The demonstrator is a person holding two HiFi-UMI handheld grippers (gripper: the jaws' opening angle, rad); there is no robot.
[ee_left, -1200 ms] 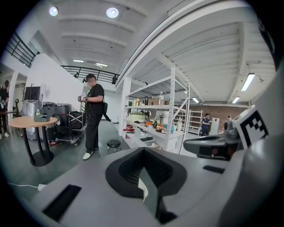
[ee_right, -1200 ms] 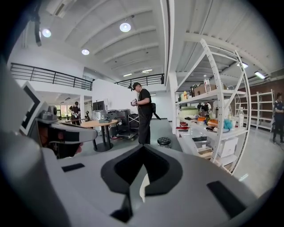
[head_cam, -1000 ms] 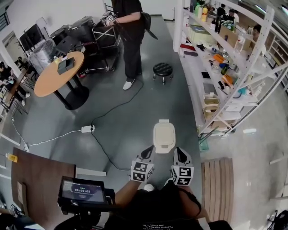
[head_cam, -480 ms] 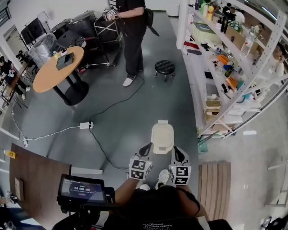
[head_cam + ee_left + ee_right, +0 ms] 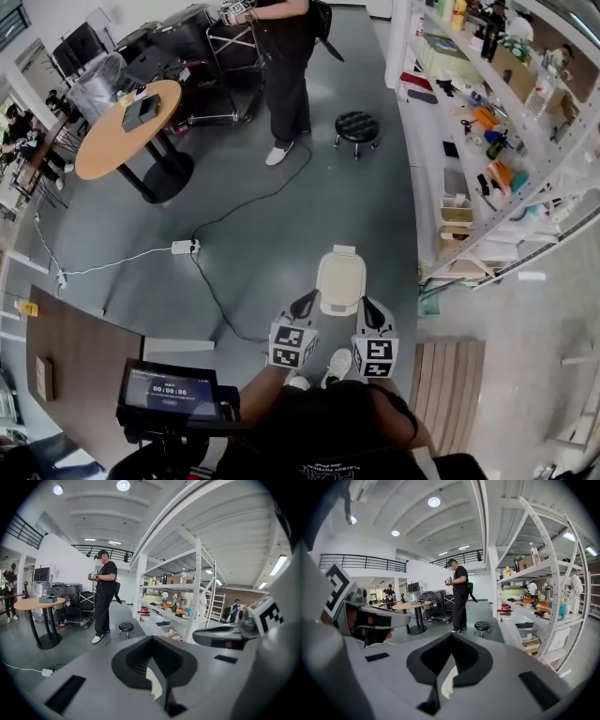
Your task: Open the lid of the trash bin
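In the head view a cream trash bin [image 5: 339, 279] with its lid down stands on the grey floor just ahead of me. My left gripper [image 5: 303, 307] hovers beside the bin's near left corner and my right gripper [image 5: 369, 313] beside its near right corner. Neither touches the bin. Both are shut with nothing held. In the left gripper view the jaws [image 5: 152, 640] meet, and a sliver of the cream bin [image 5: 154, 685] shows through the slit. The right gripper view shows the same: closed jaws [image 5: 451, 638] and a strip of the bin [image 5: 447, 684] below them.
A person in black [image 5: 287, 75] stands at the back next to a cart, with a black stool [image 5: 356, 126] nearby. A round wooden table [image 5: 127, 141] is at the far left. A power strip [image 5: 183, 247] and its cable cross the floor. White shelving [image 5: 487, 141] lines the right, with a wooden pallet [image 5: 455, 384] near my right foot.
I have stepped forward slightly, so the bin sits closer between the two grippers. Both grippers stay shut and keep their spacing.
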